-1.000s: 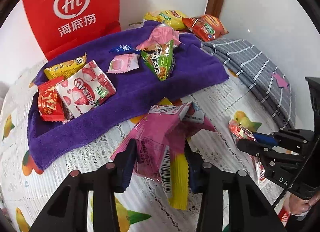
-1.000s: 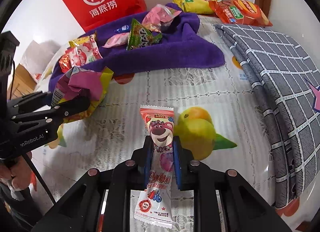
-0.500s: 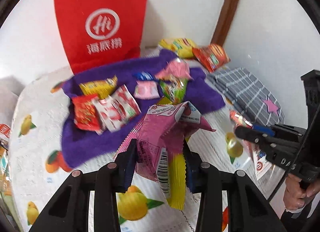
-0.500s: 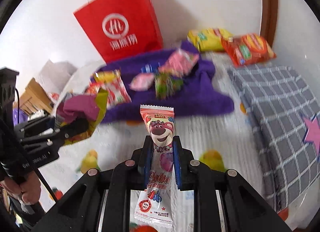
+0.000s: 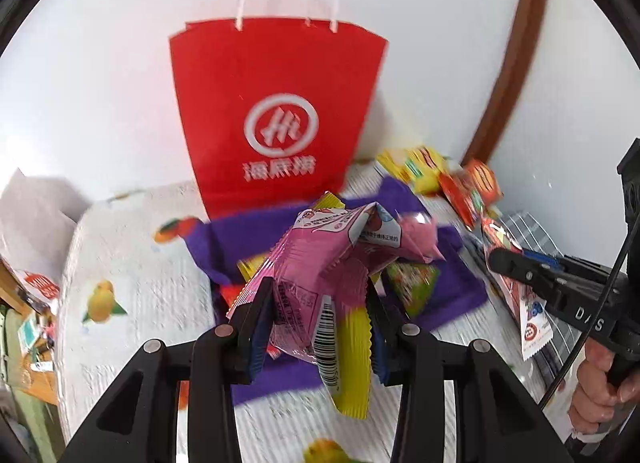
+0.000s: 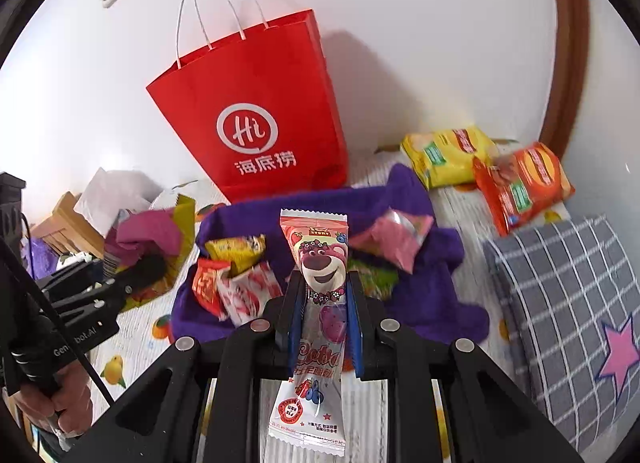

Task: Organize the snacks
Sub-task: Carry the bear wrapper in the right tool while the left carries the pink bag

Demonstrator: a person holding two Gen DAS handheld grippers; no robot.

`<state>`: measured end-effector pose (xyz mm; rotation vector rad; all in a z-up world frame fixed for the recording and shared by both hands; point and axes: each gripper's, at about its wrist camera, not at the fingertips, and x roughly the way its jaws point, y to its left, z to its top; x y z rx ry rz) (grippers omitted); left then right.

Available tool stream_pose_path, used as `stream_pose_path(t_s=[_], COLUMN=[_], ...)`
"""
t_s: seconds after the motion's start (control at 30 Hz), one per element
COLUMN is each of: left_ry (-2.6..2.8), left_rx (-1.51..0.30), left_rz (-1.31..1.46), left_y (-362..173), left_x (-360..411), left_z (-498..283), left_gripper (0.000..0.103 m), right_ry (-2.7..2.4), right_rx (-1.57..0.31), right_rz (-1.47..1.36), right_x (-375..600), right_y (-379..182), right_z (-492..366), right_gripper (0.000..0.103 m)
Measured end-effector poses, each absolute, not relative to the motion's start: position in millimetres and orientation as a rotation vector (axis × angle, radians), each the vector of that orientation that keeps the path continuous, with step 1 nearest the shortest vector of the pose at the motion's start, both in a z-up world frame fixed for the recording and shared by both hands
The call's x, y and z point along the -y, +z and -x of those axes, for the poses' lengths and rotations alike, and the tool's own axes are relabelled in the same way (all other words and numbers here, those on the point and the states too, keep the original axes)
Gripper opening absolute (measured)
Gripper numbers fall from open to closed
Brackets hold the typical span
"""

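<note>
My left gripper point(image 5: 320, 299) is shut on a crumpled pink and yellow snack packet point(image 5: 324, 275), held in the air above the purple towel point(image 5: 460, 295). My right gripper point(image 6: 322, 295) is shut on a long bear-print candy packet point(image 6: 320, 303), also lifted. A red paper bag point(image 6: 256, 115) with white handles stands upright against the wall behind the towel point(image 6: 432, 303); it also shows in the left wrist view point(image 5: 276, 115). Several small snack packets point(image 6: 236, 283) lie on the towel. The left gripper point(image 6: 148, 267) shows at the left of the right wrist view.
A yellow bag point(image 6: 448, 155) and an orange bag point(image 6: 524, 183) of snacks lie at the back right by a brown door frame point(image 6: 568, 43). A grey checked cloth point(image 6: 568, 303) lies at the right. White paper and a wooden box point(image 6: 68, 223) sit beyond the table's left edge.
Both grippers have risen and tilted up with their packets, so the whole red bag and the wall now fill the views. The snacks on the towel have not moved.
</note>
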<state>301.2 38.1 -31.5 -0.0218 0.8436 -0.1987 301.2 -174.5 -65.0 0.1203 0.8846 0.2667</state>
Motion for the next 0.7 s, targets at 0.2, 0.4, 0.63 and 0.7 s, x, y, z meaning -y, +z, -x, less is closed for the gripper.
stream_pose_path(t_s=[0.2, 0.4, 0.63, 0.7], left_ry=[-0.179, -0.158, -0.162, -0.16], left_rx=[-0.836, -0.866, -0.884, -0.894], left_rz=[0.071, 0.081, 0.104, 0.105], left_y=[-40, -56, -63, -66], left_x=[-49, -55, -59, -59], left_z=[-332, -345, -349, -351], left_gripper=[0.039, 0.039, 0.039, 0.039], right_ry=[0.252, 0.265, 0.277, 0.273], right_rx=[-0.894, -0.908, -0.896, -0.907], right_rz=[-0.084, -0.077, -0.11, -0.105], right_x=[158, 150, 145, 144], right_y=[-66, -81, -85, -88], right_z=[-332, -356, -377, -380], right_gripper=[0.02, 0.02, 0.021, 0.021])
